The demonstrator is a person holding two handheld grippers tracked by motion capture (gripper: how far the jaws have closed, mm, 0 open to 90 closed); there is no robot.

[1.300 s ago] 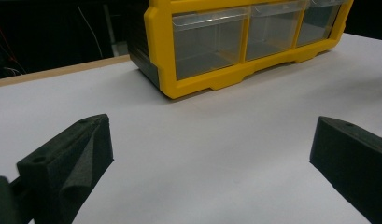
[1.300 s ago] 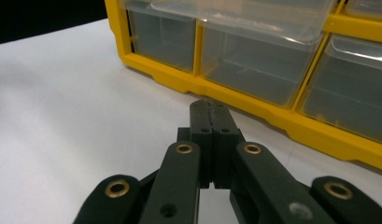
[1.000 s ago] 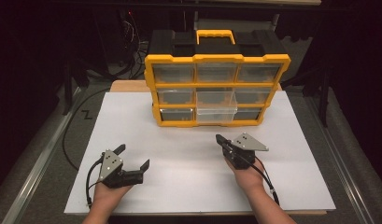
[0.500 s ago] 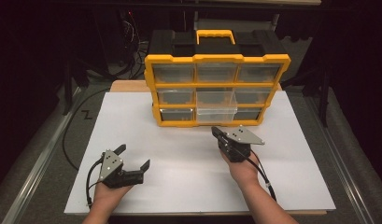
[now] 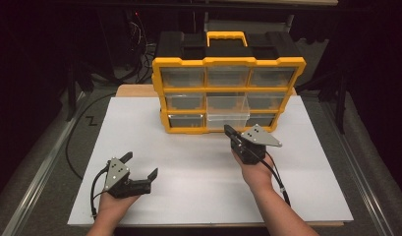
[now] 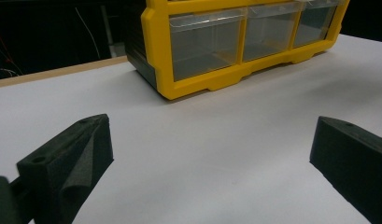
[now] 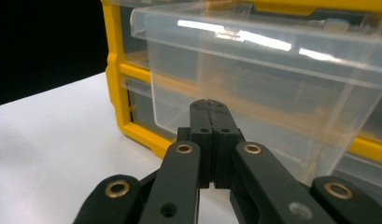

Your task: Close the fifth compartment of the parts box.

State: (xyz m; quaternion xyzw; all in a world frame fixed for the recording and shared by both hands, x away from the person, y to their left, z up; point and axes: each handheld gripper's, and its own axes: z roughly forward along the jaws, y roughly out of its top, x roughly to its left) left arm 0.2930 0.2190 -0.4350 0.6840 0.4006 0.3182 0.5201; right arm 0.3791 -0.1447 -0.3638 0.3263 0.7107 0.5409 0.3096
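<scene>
Clear drawer point(image 5: 228, 112), pulled partly out of the yellow organizer point(image 5: 228, 93) at upper centre, is faced by the right claw point(image 5: 229, 132), pressed together. The left claw point(image 5: 139, 166) is spread at lower left.

No readable text, label, brand or number showed anywhere: not on the organizer point(image 5: 228, 73), its drawers point(image 7: 254, 79), the grippers, or the white board point(image 5: 188, 167) under them.

A drawer point(image 5: 228, 109) juts from the organizer point(image 5: 228, 73) behind both grippers.
</scene>
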